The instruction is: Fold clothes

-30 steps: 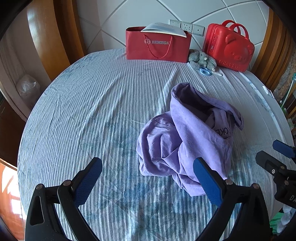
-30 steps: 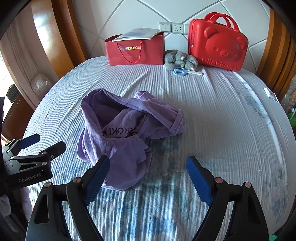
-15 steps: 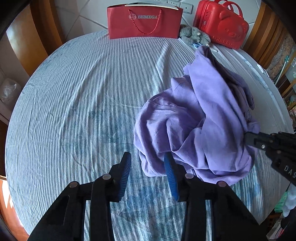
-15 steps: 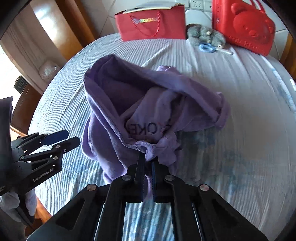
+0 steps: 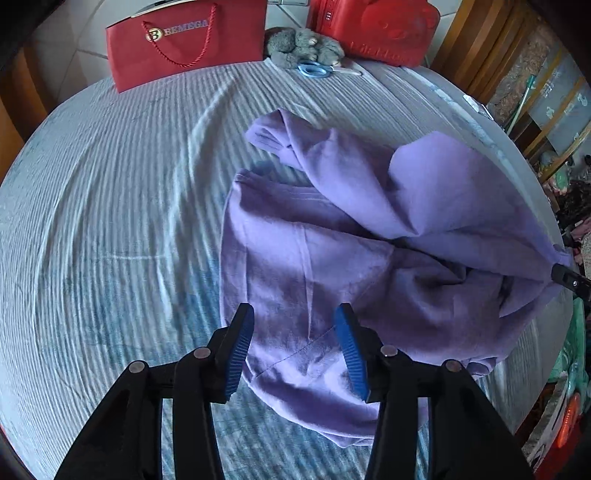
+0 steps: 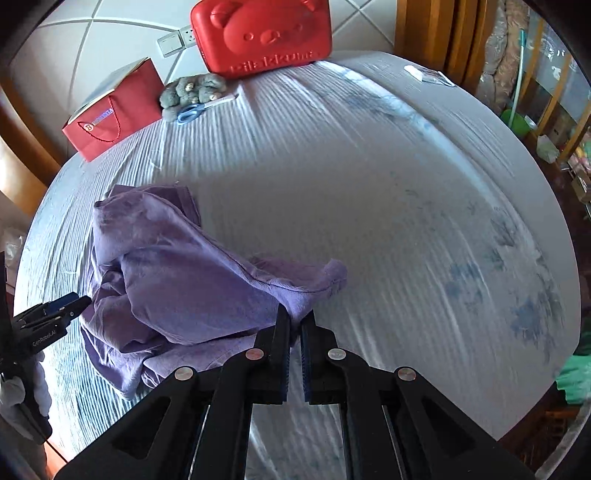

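Fabric is bunching under itself on the bed (image 5: 110, 229), and that is the main risk: the purple sweatshirt (image 5: 332, 258) is lying crumpled, so any pull from one pinched point is likely dragging hidden layers along and twisting the garment instead of opening it flat. A second risk is sitting at the right tool (image 6: 295, 325), whose jaws are closing on only a small tip of cloth near a hem; that thin bite is liable to be slipping out if the lift is sharp. The left tool (image 5: 295, 354) is hovering with its jaws apart and gripping nothing, so a careless closing here is likely catching two layers at once. Small things at the bed's far edge, namely the red paper bag (image 5: 184, 40), the red bear case (image 6: 262, 33), the grey plush toy (image 6: 194, 90) and the blue scissors (image 6: 195, 109), are lying well apart from the sweatshirt. The sweatshirt is spreading directly beneath and ahead of the left tool, and is stretching left from the right tool's tips.
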Motion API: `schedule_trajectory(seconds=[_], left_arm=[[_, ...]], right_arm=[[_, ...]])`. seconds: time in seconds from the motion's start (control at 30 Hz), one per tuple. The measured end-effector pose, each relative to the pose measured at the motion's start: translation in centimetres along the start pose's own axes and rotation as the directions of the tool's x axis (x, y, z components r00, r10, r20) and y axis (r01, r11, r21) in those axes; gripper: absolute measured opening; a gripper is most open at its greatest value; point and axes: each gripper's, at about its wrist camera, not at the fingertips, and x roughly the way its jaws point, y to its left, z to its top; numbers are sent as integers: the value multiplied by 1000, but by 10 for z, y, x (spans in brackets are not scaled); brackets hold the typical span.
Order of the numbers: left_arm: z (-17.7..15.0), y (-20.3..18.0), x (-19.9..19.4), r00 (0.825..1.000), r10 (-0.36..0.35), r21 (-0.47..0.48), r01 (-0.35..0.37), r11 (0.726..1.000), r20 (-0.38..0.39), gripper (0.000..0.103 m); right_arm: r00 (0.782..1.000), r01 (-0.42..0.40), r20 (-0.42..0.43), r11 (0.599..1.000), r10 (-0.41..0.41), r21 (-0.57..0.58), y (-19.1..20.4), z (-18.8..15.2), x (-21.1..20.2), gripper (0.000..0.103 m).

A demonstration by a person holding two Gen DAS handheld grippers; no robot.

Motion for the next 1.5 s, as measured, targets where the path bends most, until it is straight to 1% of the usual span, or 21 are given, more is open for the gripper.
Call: schedule_trajectory(seconds=[0.03,0.07,0.1,0.27,0.3,0.33,0.4,0.47,0.53,0.6,0.7,0.9,0.97,1.0,1.03,1.17,1.27,1.3,1.4,1.43,1.5], left_arm=[[-1,-6,7,1000,14,9,-14,1000,-22,44],[-1,-12,13,999,28,18,-27,999,-44,14],[-2,-17,17,998,43,21,-42,999,-52,1],[4,-9,-19,989,136,-65,-132,989,57,1],[5,-3,-28,985,157,-85,-150,985,73,1],[6,4,-37,982,168,-100,-159,982,86,1],[3,15,-48,981,163,-122,-150,981,102,1],[0,14,-55,982,151,-136,-135,981,115,4],[-2,10,-55,984,131,-143,-113,983,118,19],[-2,5,-51,987,109,-147,-92,985,119,42],[-1,-7,-36,993,71,-114,-60,992,93,43],[5,-21,-5,999,5,-55,-3,998,38,43],[6,-28,6,1000,-20,-30,21,999,18,42],[6,-33,12,1000,-20,-10,20,1000,4,27],[6,-37,16,1000,-7,8,7,1000,-4,7],[11,-35,13,997,79,10,-79,997,14,0],[16,-10,-1,991,130,-43,-128,991,28,0],[17,-1,-5,991,129,-61,-127,990,31,0],[20,19,-14,997,64,-111,-60,992,36,2],[22,20,-15,998,44,-122,-39,992,40,4],[27,20,-13,999,26,-133,-20,991,46,33]], right_arm=[[1000,2,-2,1000,-2,1,-4,-1,1,4],[1000,3,-3,1000,-3,2,-8,-1,2,4],[1000,-3,-3,1000,3,1,-10,-1,2,4],[999,5,39,999,-3,-33,-18,12,-5,4],[1000,14,24,999,-13,-37,-22,15,-3,7],[1000,26,9,999,-25,-43,-27,17,-2,19],[999,50,15,994,-49,-92,-31,20,-5,33],[998,42,44,988,-35,-148,-28,24,-13,33],[997,-2,78,981,17,-194,-18,33,-22,36],[993,-58,83,966,82,-253,-1,41,-25,48],[985,-133,54,927,162,-350,36,47,-15,51],[985,-163,-21,877,172,-452,101,55,30,57],[984,-174,-48,859,172,-482,122,58,45,51],[984,-178,-67,856,167,-486,126,59,53,16],[984,-179,-84,853,158,-490,130,60,61,0],[994,-61,56,894,96,-444,111,79,42,0],[985,53,173,969,-10,-242,47,106,12,0],[981,98,185,976,-62,-195,24,113,7,0],[992,78,111,984,-60,-162,-20,116,8,2],[995,52,88,981,-36,-186,-18,111,10,3],[998,-18,50,969,31,-246,-5,104,13,15]])
